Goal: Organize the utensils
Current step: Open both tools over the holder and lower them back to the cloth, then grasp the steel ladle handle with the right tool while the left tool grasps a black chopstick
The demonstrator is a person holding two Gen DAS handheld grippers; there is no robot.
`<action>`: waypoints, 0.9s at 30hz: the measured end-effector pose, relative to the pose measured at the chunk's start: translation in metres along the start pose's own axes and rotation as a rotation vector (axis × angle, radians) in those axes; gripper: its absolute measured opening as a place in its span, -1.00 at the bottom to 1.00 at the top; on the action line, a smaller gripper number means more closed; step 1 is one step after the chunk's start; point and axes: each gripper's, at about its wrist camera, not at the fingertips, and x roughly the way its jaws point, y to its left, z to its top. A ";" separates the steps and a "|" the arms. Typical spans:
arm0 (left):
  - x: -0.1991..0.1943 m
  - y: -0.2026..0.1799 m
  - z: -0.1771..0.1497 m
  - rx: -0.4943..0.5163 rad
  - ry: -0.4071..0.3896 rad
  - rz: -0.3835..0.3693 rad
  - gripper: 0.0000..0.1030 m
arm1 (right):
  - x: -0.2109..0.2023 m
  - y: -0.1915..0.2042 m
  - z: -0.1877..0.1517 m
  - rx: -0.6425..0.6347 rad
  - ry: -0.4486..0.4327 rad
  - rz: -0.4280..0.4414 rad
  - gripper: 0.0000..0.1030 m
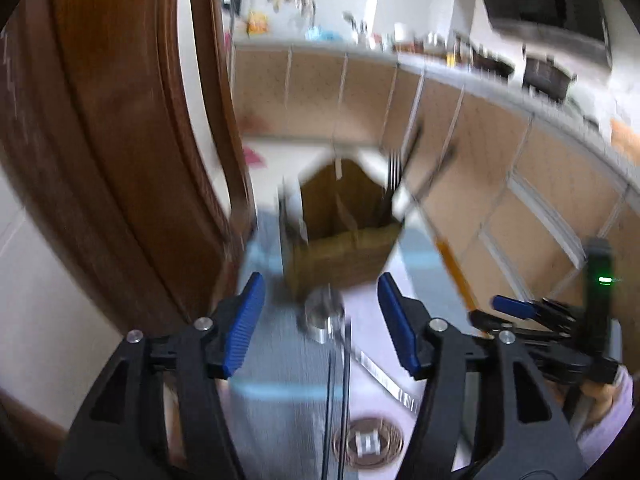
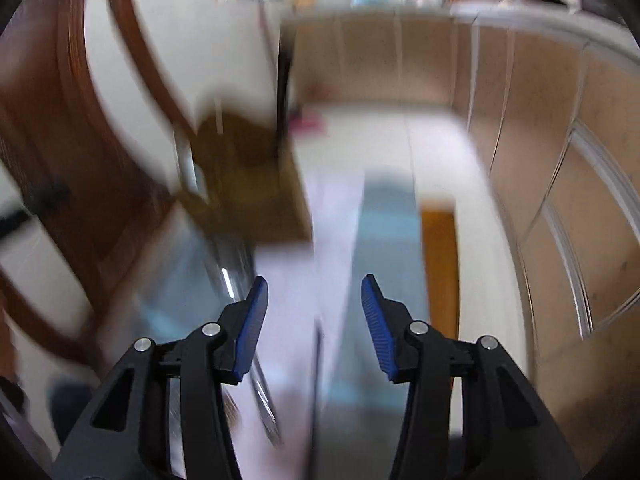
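A brown cardboard box (image 1: 344, 236) stands on the pale table ahead of my left gripper (image 1: 322, 304), which is open and empty. A fork (image 1: 394, 172) and dark-handled utensils (image 1: 436, 172) stick up from the box's right side. A metal utensil (image 1: 324, 316) lies between the left fingers, and a wooden-handled one (image 1: 454, 268) lies to the right. My right gripper (image 2: 314, 308) is open and empty; it also shows in the left wrist view (image 1: 516, 308). In the blurred right wrist view the box (image 2: 244, 184) is up left, a shiny utensil (image 2: 236, 280) beside the left finger, a wooden handle (image 2: 440, 264) to the right.
A brown wooden door (image 1: 120, 140) stands on the left. Tan kitchen cabinets (image 1: 520, 168) with a cluttered worktop (image 1: 440, 56) curve across the back and right. A round patterned coaster (image 1: 368, 444) lies near the left gripper's base. Both views are motion-blurred.
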 end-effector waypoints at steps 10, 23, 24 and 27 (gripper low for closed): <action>0.067 0.019 -0.098 -0.111 0.308 0.035 0.15 | 0.076 0.053 -0.033 -0.100 0.283 0.094 -0.43; 0.078 0.022 -0.119 -0.133 0.363 0.020 0.27 | 0.140 0.097 -0.014 -0.156 0.365 0.070 -0.60; 0.077 0.022 -0.119 -0.135 0.363 0.020 0.27 | 0.141 0.097 -0.013 -0.152 0.366 0.061 -0.75; 0.077 0.024 -0.121 -0.141 0.367 0.023 0.30 | 0.140 0.090 -0.012 -0.103 0.390 0.096 -0.77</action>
